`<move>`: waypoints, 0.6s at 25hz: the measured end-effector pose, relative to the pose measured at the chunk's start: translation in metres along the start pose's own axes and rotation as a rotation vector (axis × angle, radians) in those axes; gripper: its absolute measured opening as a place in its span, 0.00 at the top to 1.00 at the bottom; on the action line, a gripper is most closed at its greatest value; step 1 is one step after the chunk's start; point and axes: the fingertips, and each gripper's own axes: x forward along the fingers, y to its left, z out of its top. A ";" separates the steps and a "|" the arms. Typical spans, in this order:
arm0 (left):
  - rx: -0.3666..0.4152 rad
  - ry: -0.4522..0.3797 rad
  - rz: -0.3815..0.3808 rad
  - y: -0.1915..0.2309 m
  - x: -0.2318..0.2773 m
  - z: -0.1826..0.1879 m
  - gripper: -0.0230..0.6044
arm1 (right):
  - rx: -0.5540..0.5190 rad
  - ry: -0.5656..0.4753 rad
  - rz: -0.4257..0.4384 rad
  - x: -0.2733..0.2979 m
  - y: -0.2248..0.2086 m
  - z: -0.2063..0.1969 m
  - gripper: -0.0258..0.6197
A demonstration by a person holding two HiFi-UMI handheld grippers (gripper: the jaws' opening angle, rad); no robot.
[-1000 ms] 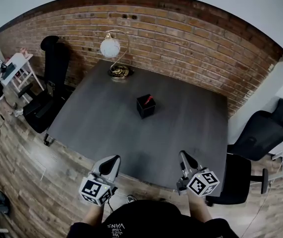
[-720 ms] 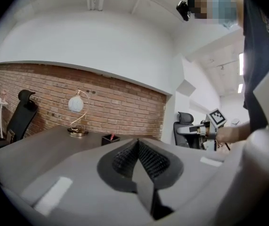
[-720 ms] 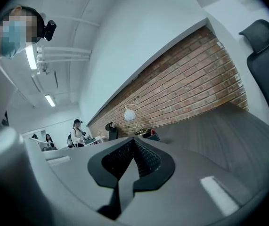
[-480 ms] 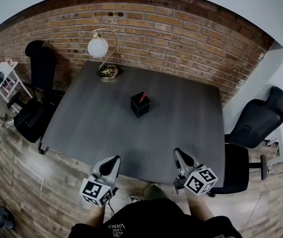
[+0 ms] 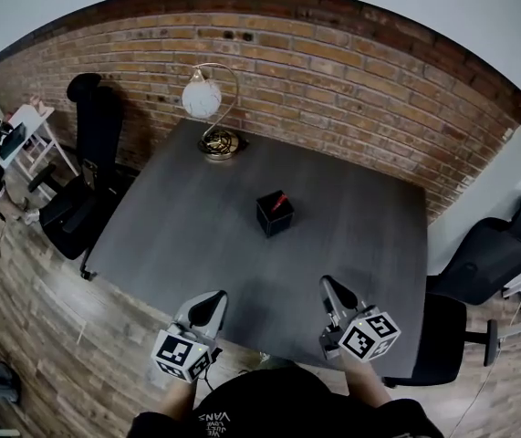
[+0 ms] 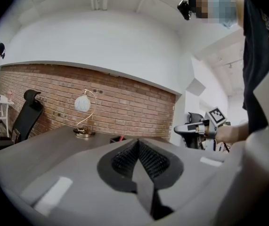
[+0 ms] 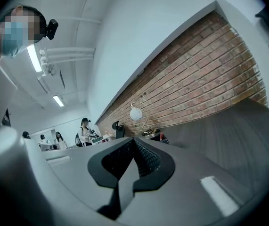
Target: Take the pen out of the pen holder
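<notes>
Head view: right gripper (image 5: 331, 286) and left gripper (image 5: 209, 297) both have their jaws closed on nothing and hover at the near edge of the dark grey table (image 5: 178, 217). The black cube pen holder (image 5: 274, 215) sits mid-table, well ahead and between the two, and looks slightly nearer the right one. The red pen (image 5: 279, 201) stands in it, tilted, top leaning up-right in the picture. Only readable writing: upside-down white "VANS" on the person's black shirt (image 5: 213, 417).
</notes>
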 end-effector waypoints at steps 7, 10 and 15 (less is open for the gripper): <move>0.032 0.007 0.024 0.010 0.045 0.016 0.88 | 0.027 -0.006 0.029 0.031 -0.034 0.017 0.96; 0.044 0.029 0.023 0.012 0.064 0.019 0.88 | 0.052 -0.009 0.028 0.036 -0.048 0.019 0.96; 0.061 0.055 -0.009 0.008 0.094 0.020 0.88 | 0.061 -0.011 0.011 0.037 -0.068 0.017 0.96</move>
